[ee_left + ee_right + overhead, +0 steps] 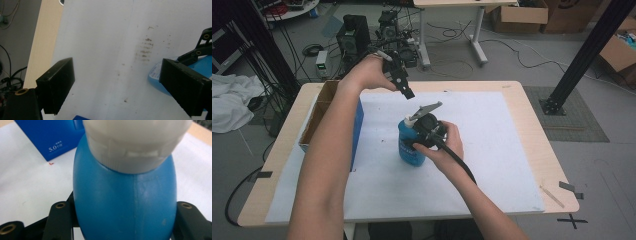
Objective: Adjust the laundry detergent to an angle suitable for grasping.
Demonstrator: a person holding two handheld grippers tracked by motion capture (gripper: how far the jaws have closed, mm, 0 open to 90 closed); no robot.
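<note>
A blue plastic bottle with a white cap stands upright on the white sheet near the table's middle. My right gripper is shut on its body from the near side. In the right gripper view the bottle and its cap loom close, with the black jaws pressed against both flanks. My left gripper hangs open just beyond and above the bottle, pointing down. The left gripper view shows its fingers wide apart over the stained sheet, the bottle's edge beside the right one.
A blue carton stands left of the bottle, against an open cardboard box at the table's left edge. The carton also appears behind the bottle in the right gripper view. White sheet extends right and toward the front.
</note>
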